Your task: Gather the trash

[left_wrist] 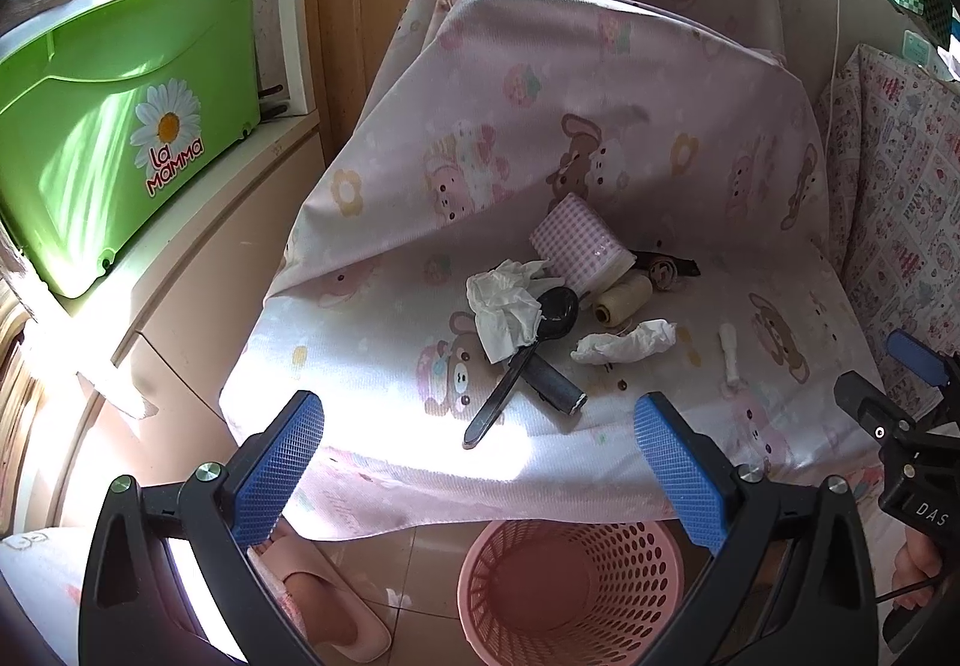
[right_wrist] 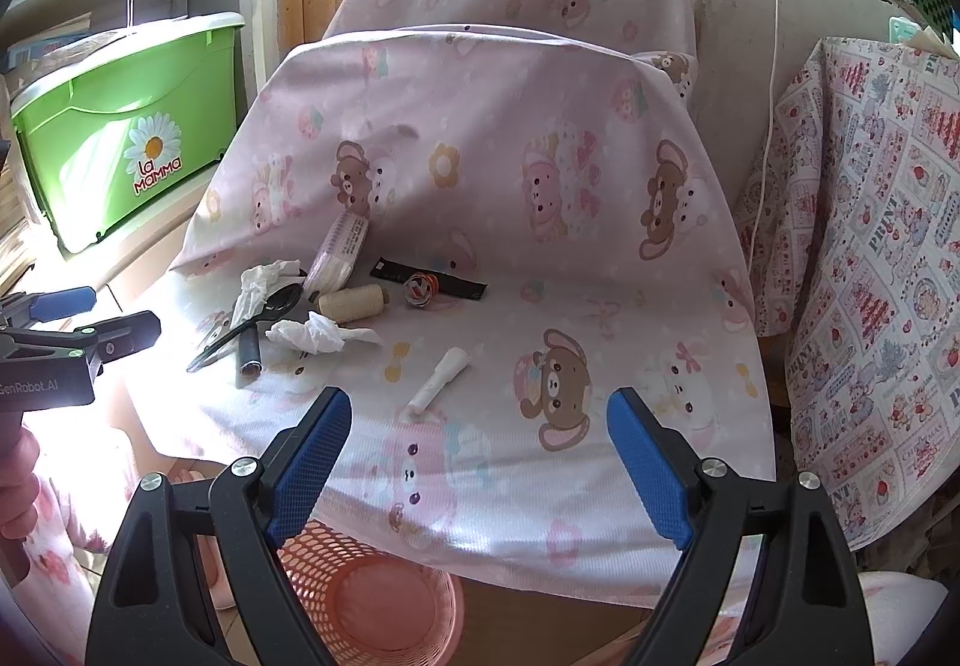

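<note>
Chair (right_wrist: 480, 156) draped in a pink bear-print cloth, its seat carrying the litter. Green storage box (left_wrist: 120, 126) on a shelf to the left. Pink mesh basket (left_wrist: 570, 582) on the floor below the seat's front edge. Left gripper (left_wrist: 480, 462) and right gripper (right_wrist: 480, 456), both with jaws spread wide and holding nothing, hover before the seat. Checked roll (left_wrist: 576, 240) at the back of the pile. Black spoon (left_wrist: 528, 354) lying across a dark tube (left_wrist: 555, 384). Crumpled tissue (left_wrist: 507, 312) touching the spoon's bowl. Second tissue (left_wrist: 624, 342) near a thread spool (left_wrist: 621, 300). Small white stick (right_wrist: 441, 375) apart, towards the front.
</note>
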### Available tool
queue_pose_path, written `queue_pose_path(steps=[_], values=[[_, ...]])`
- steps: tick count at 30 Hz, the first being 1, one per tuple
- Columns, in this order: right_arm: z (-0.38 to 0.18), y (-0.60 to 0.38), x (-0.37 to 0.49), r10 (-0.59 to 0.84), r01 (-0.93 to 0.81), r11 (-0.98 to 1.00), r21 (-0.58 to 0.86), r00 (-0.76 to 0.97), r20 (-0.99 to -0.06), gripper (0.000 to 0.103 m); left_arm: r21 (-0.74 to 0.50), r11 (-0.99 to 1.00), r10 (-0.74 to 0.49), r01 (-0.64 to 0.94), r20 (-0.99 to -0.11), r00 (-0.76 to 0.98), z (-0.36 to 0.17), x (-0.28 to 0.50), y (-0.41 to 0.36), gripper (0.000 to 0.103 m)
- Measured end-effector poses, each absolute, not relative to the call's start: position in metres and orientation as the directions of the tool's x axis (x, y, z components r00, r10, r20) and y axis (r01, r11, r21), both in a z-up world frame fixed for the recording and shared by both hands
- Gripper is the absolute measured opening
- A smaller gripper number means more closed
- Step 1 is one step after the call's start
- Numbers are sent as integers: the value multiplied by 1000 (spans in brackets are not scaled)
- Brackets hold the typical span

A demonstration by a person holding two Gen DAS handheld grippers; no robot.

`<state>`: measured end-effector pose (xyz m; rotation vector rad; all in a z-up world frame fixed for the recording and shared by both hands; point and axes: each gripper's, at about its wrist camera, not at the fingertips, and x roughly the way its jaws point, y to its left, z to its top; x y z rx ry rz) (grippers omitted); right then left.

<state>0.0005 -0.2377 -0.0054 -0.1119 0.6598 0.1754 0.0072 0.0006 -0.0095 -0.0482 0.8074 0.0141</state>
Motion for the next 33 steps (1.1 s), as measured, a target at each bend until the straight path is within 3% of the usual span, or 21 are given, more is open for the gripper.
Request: queue_pose_path(steps=[33], values=[[-9,-234,0,128,-206,977,-56,773,-622,89,-28,999,3,-35,-736,677,-14,9,1,102]])
